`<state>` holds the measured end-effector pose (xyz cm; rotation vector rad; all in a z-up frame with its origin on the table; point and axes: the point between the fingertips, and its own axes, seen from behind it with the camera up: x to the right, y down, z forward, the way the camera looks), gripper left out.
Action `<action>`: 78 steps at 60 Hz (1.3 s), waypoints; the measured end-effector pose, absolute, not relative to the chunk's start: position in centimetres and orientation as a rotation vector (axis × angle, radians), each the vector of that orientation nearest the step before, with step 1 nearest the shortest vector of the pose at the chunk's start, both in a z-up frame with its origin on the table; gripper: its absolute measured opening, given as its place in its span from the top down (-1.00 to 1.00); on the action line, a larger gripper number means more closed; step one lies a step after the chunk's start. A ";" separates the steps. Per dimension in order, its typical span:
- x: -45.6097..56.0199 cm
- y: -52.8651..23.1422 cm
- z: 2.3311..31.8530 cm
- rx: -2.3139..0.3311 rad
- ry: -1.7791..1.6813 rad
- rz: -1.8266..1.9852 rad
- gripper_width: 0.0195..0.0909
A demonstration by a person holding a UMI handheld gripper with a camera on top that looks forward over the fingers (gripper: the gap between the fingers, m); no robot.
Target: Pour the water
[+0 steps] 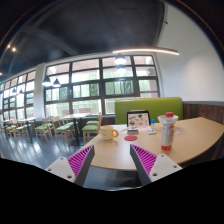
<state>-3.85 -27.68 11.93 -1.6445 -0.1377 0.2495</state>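
table: round wooden top, spreads ahead of and under tongs
tongs: spread wide, nothing between pads, hovering low at near table edge
bottle: upright, long axis vertical, ahead and right of right finger, apart from it
mug: ahead, roughly centred between fingers, left of bottle
next: judged swing right to reach bottle

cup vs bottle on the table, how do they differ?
The cup is short, wide and pale; the bottle is tall, narrow, clear with a reddish band. The cup stands beyond the left finger of the gripper; the bottle stands beyond the right finger and looks nearer. Both stand upright on the round table, untouched, ahead of the open fingers.
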 end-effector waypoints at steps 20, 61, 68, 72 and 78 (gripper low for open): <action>1.1 -26.6 11.0 -1.633 -0.069 0.108 -0.66; 20.3 -2.4 9.6 -1.641 0.088 -0.140 -0.71; 20.3 -1.0 9.3 -1.604 0.128 -0.106 0.07; 19.5 -1.4 10.0 -1.564 0.108 -0.102 0.18; 19.2 -1.3 10.1 -1.564 0.087 -0.122 0.31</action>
